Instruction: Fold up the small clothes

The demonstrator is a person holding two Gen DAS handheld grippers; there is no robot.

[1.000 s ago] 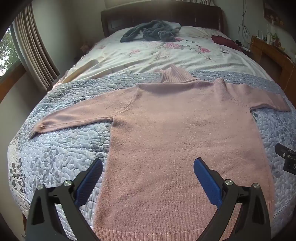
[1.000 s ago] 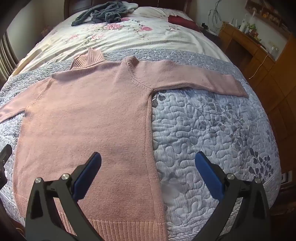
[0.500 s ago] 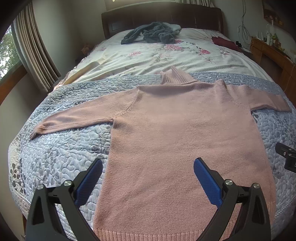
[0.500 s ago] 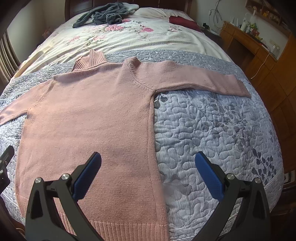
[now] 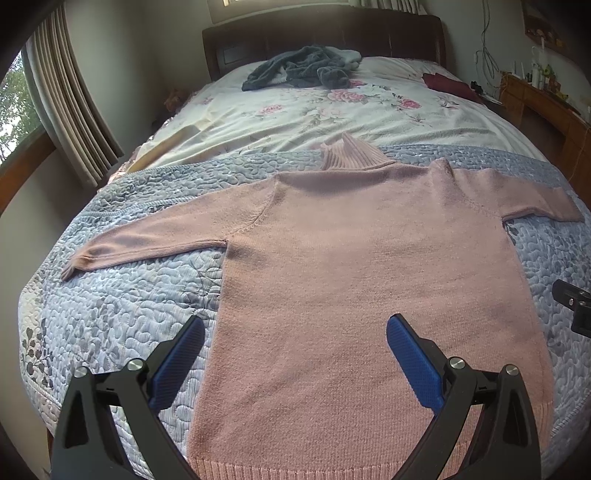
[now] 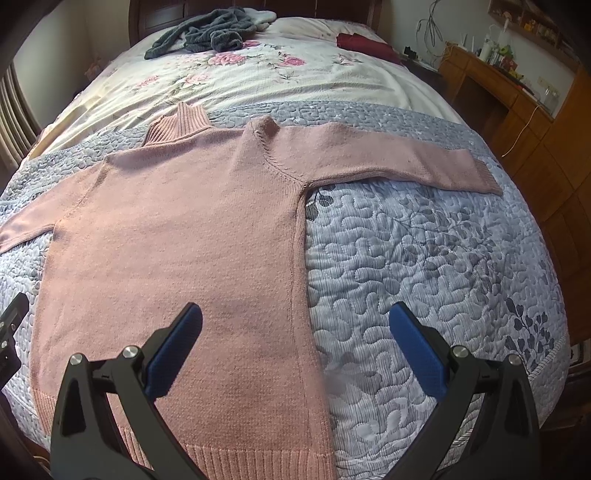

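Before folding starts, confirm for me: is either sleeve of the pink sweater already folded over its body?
No. Both sleeves of the pink sweater lie stretched outward on the quilt.

2 wrist views, bed foot, facing headboard (shared sweater)

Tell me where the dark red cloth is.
The dark red cloth lies at the far right of the bed on the flowered sheet, near the wooden desk, right of the grey clothes pile.

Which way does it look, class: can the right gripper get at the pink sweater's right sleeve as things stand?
Probably yes. The right gripper is open and empty, and the right sleeve lies flat on the quilt with nothing between.
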